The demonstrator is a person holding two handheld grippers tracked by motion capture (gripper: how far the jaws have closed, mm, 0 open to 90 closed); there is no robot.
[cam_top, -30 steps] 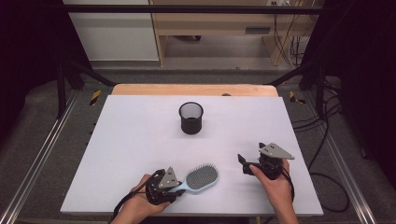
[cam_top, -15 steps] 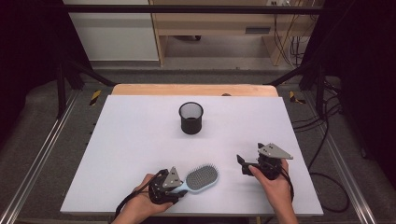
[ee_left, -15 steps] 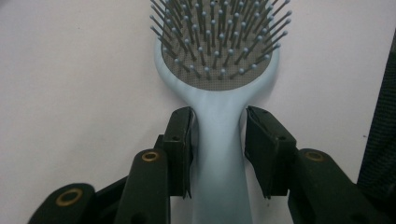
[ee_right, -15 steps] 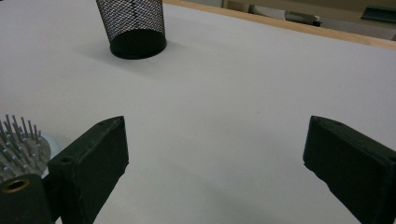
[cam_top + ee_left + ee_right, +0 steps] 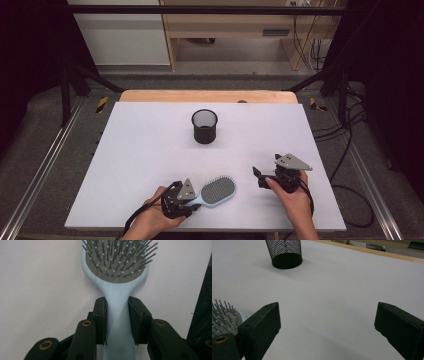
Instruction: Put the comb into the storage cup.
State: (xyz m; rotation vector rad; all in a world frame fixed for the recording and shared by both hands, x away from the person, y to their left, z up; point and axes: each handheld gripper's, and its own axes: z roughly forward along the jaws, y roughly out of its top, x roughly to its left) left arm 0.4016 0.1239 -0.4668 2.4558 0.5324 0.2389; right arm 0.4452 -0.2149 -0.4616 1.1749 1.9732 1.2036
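While the left hand is staying low at the near edge of the white table, its left claw is squeezing the handle of a light blue hairbrush. Its jaws have just been opening a little and closing again, with the handle between them the whole time. From the left gripper view, the two black pads are pressing on both sides of the thin handle, and the round head of the hairbrush is sticking out past the claw, with its bristles pointing up. The hairbrush is lying flat on the table, with its head pointing away from the left hand and toward the right side.

Farther back, near the middle of the table, a black mesh cup is standing upright. It is well apart from the hairbrush and from both claws.

Over on the right, the right hand is holding the right claw just above the table. Its jaws are standing wide apart with only bare table between them. From the right gripper view, the brush head is peeking in just beside the left jaw, and the mesh cup is standing far ahead.
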